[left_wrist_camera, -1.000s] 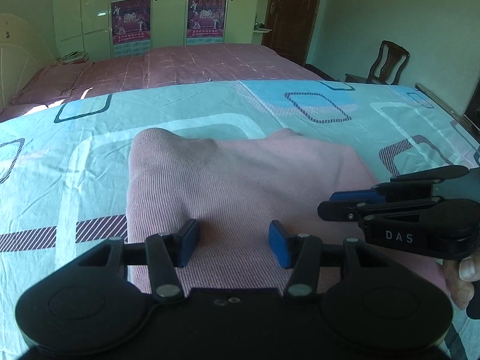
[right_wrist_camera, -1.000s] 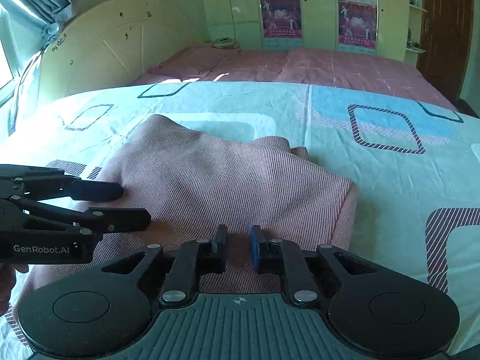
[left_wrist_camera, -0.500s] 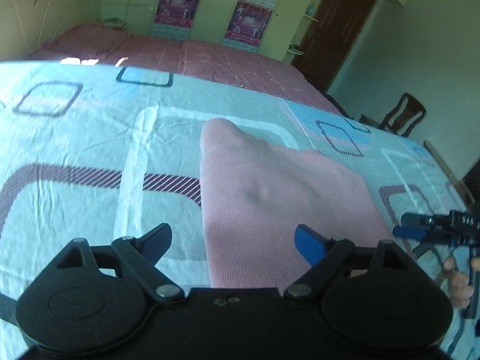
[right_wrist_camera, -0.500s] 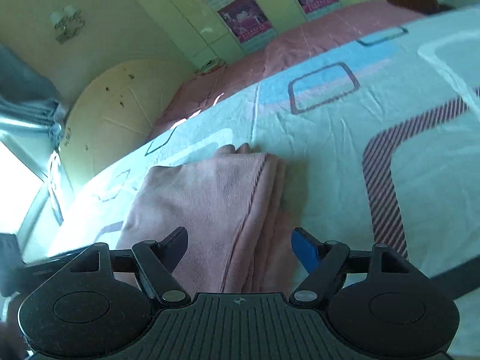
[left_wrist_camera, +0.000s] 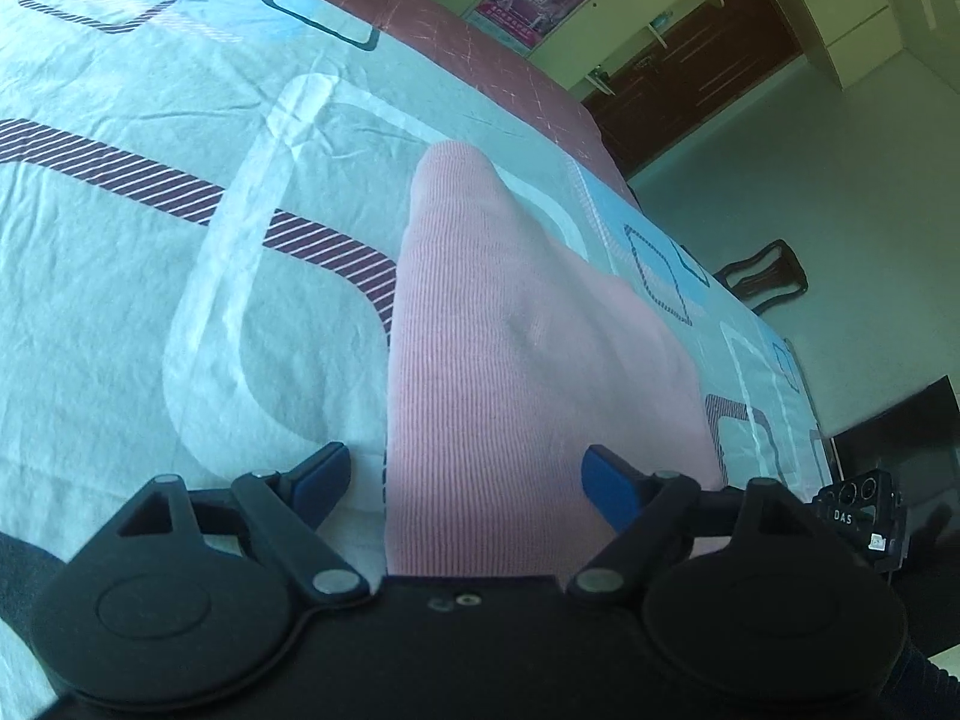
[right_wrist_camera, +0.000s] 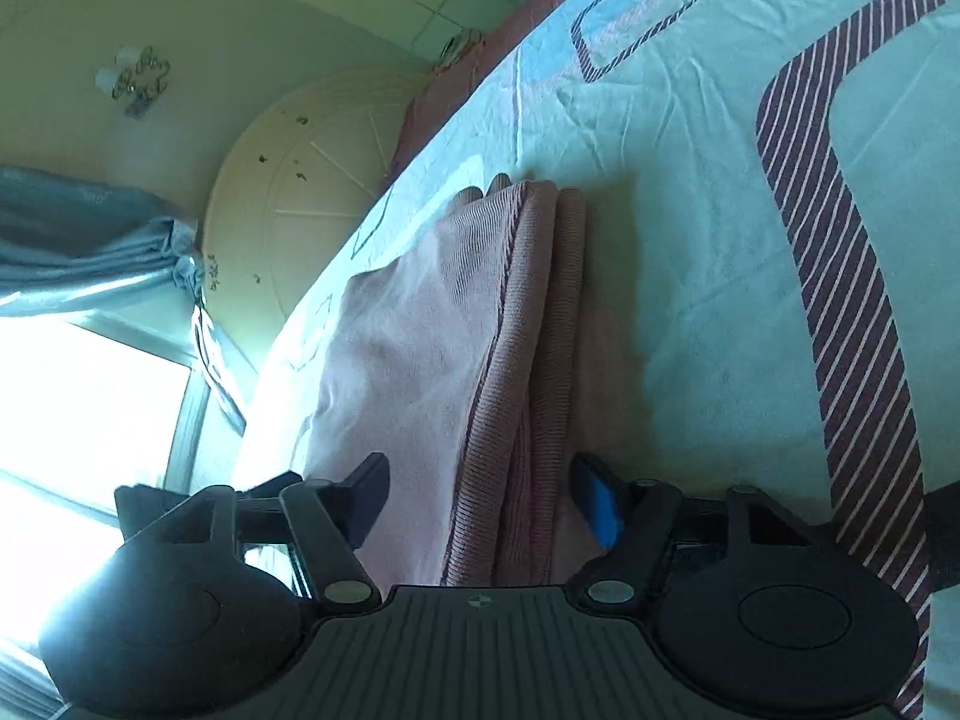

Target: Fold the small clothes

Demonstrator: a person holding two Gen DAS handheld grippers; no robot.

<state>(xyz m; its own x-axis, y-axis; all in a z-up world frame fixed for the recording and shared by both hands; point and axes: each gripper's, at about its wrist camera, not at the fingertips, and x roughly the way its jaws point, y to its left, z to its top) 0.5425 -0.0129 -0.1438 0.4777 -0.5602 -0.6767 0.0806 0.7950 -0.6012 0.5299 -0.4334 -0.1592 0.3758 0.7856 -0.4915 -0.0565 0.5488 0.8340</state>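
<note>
Looks like the step right now is grabbing both side edges of the folded pink knit garment (left_wrist_camera: 528, 372) to make another fold or square it up on the patterned bedsheet (left_wrist_camera: 120, 300). To do it well: get the lower pad under every layer before closing, not just the top ply. Pinch at matching points on each side so the fold line comes out straight. Lift only enough to clear the sheet, otherwise the stack probably sags and slips apart.

Starting at the left: left gripper (left_wrist_camera: 465, 480) tilted downward and rolled over, so the room leans hard in its view. Jaws spread wide and just easing inward, one blue pad (left_wrist_camera: 321, 474) out over bare sheet at 9 o'clock of the garment's near end, the other pad over the knit itself. Nothing pinched yet. Garment runs from 6 o'clock up toward 12 in that view, tapering to a rounded far end.

Over to the right: right gripper (right_wrist_camera: 480, 498) rolled even further, window and curtain (right_wrist_camera: 90, 252) off at 9 o'clock. Jaws about half open and closing, straddling the stacked layered edge (right_wrist_camera: 528, 360) of the garment. Pads not touching fabric as far as can be seen, so no hold here either. Sheet with the striped band (right_wrist_camera: 852, 300) sits at 3 o'clock.
</note>
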